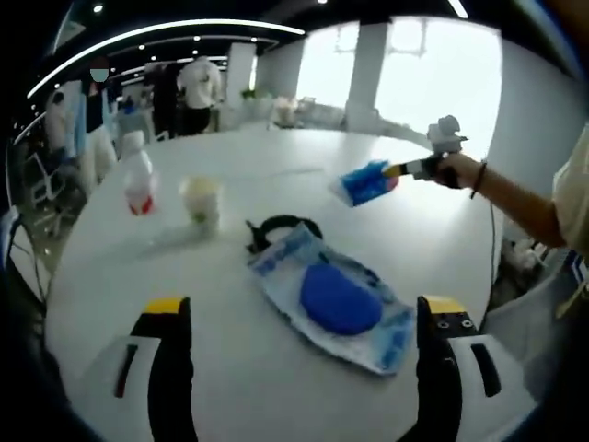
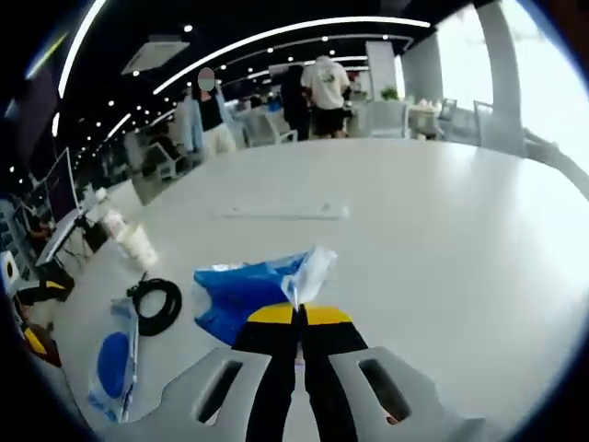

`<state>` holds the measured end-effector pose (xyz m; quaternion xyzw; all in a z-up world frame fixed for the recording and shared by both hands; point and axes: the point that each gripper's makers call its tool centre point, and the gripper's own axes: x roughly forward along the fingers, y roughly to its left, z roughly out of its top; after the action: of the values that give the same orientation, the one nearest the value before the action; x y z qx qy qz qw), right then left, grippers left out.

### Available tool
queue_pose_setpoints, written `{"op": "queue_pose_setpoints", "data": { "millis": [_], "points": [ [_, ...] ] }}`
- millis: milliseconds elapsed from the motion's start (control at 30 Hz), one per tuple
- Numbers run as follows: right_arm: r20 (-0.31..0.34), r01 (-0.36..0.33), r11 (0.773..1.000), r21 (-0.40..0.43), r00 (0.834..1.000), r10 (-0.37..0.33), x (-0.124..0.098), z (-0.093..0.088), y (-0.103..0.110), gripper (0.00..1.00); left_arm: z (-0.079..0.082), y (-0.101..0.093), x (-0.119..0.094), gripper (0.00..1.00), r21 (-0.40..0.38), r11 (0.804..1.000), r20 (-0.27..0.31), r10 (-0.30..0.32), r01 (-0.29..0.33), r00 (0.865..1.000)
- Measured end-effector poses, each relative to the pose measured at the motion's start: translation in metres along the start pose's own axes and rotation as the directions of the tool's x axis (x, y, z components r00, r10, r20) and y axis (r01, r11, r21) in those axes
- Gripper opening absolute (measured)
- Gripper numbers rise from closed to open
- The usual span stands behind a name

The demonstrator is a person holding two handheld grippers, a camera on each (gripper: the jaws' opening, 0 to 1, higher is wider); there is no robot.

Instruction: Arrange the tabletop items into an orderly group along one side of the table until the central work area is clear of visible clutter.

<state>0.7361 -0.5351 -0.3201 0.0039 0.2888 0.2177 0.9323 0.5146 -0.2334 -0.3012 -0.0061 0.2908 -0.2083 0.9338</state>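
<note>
In the left gripper view my left gripper [image 1: 304, 308] stands open, its yellow-tipped jaws wide apart over the near part of the white table [image 1: 276, 387]. Just ahead of them lies a white and blue packet [image 1: 342, 302] with a round blue shape on it. Behind it is a black cable coil [image 1: 281, 226]. To the right, a person's hand holds my right gripper [image 1: 398, 171] above the table, shut on a blue plastic bag [image 1: 366, 182]. In the right gripper view the jaws of the right gripper [image 2: 296, 315] meet on the blue bag [image 2: 241, 290], which hangs crumpled in front.
A pale cup [image 1: 202, 203] and a bottle with a red label [image 1: 138, 180] stand at the far left of the table. The coil [image 2: 156, 302], packet [image 2: 115, 361] and cup [image 2: 138, 245] lie left of the bag. A flat strip [image 2: 285, 212] lies further out. People and chairs stand beyond the table.
</note>
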Motion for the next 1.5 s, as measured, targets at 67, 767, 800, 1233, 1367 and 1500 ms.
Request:
{"op": "queue_pose_setpoints", "data": {
  "millis": [67,767,800,1233,1367,1500],
  "points": [
    [0.005,-0.001,1.000,-0.012,1.000,0.001,0.002,-0.001,-0.004,0.01,-0.001,0.000,0.000,0.99,-0.002,1.000,-0.001,0.000,0.000,1.000],
    [-0.058,0.044,0.988,-0.150,0.997,-0.054,0.026,-0.033,-0.035,0.01,-0.012,0.002,-0.001,0.98,0.010,1.000,-0.038,-0.013,0.014,0.999],
    [-0.058,0.045,0.988,-0.150,0.997,-0.054,0.027,-0.034,-0.036,0.01,-0.012,0.002,0.000,0.98,0.011,1.000,-0.039,-0.012,0.012,0.999],
    [-0.070,0.059,0.993,-0.100,0.995,-0.066,0.032,-0.043,-0.046,0.05,-0.016,0.002,0.000,0.98,0.011,1.000,-0.056,-0.008,0.009,0.998],
    [-0.075,0.068,0.994,-0.084,0.994,-0.075,0.033,-0.045,-0.049,0.07,-0.016,0.001,0.001,0.99,0.027,1.000,-0.061,-0.002,0.003,0.998],
    [-0.066,0.082,0.995,-0.063,0.994,-0.087,0.032,-0.042,-0.053,0.10,-0.015,0.001,0.001,0.99,0.020,1.000,-0.061,-0.002,0.003,0.998]
  ]
}}
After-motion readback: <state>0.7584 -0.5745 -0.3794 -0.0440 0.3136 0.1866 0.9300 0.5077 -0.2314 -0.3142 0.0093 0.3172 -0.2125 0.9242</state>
